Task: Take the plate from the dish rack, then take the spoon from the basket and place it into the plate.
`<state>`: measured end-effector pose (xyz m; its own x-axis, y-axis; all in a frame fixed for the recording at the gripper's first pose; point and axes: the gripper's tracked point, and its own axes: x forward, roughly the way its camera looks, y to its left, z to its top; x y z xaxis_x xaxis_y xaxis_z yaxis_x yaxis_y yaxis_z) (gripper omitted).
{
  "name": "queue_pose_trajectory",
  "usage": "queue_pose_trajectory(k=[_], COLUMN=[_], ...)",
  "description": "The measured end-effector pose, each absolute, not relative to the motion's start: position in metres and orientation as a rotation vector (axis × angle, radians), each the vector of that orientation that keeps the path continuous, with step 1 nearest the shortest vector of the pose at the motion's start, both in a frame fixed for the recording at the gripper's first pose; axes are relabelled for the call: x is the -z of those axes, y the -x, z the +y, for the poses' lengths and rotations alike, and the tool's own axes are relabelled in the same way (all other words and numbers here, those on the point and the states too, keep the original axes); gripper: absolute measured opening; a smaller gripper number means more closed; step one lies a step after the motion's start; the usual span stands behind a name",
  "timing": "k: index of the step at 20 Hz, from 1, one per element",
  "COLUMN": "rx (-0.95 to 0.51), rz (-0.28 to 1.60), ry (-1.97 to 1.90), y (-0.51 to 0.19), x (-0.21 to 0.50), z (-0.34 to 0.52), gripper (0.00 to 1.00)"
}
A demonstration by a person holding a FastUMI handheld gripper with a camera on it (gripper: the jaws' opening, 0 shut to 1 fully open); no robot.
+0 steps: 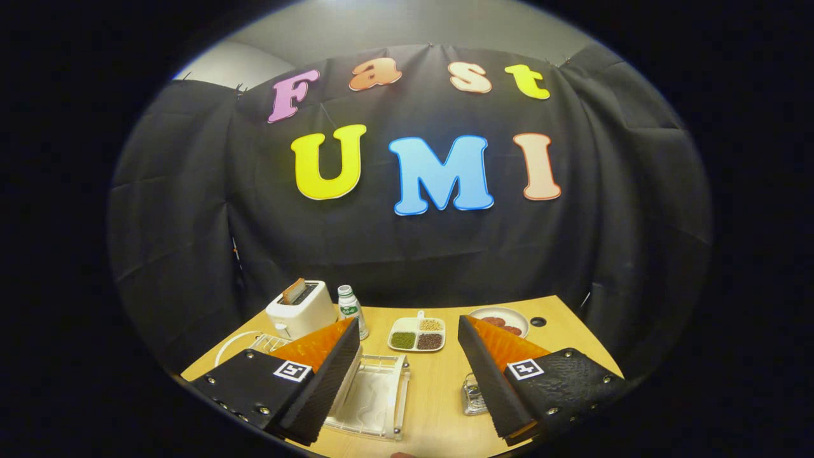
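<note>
My gripper [407, 324] is open and held above the near side of a wooden table [439, 388], with nothing between its fingers. A white dish rack [375, 394] lies on the table just ahead of the left finger, which covers part of it. Left of that finger a white curved rim, perhaps the plate [224, 348], shows beside some white wire bars [270, 343]. A small metal basket [474, 394] peeks out by the inner side of the right finger; I cannot make out the spoon.
Farther back on the table stand a white toaster [299, 310] with toast in it, a small bottle [350, 308], a divided dish of beans [417, 334] and a plate with red slices [507, 319]. The booth's black cloth wall rises behind the table.
</note>
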<state>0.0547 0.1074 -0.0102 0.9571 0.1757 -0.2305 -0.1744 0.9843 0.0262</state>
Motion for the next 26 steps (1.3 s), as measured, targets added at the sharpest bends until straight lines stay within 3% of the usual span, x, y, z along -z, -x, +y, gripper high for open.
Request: queue_pose_trajectory(k=[8, 18, 21, 23, 26], rx=[-0.246, -0.094, -0.009, 0.011, 0.085], rz=[0.719, 0.999, 1.051, 1.074, 1.084], ry=[-0.087, -0.085, -0.002, 0.033, 0.125], y=[-0.076, -0.097, -0.097, -0.098, -0.092], x=[0.094, 0.178, 0.202, 0.205, 0.190], z=[0.160, 0.192, 0.189, 0.195, 0.194], gripper=[0.96, 0.97, 0.74, 0.33, 0.30])
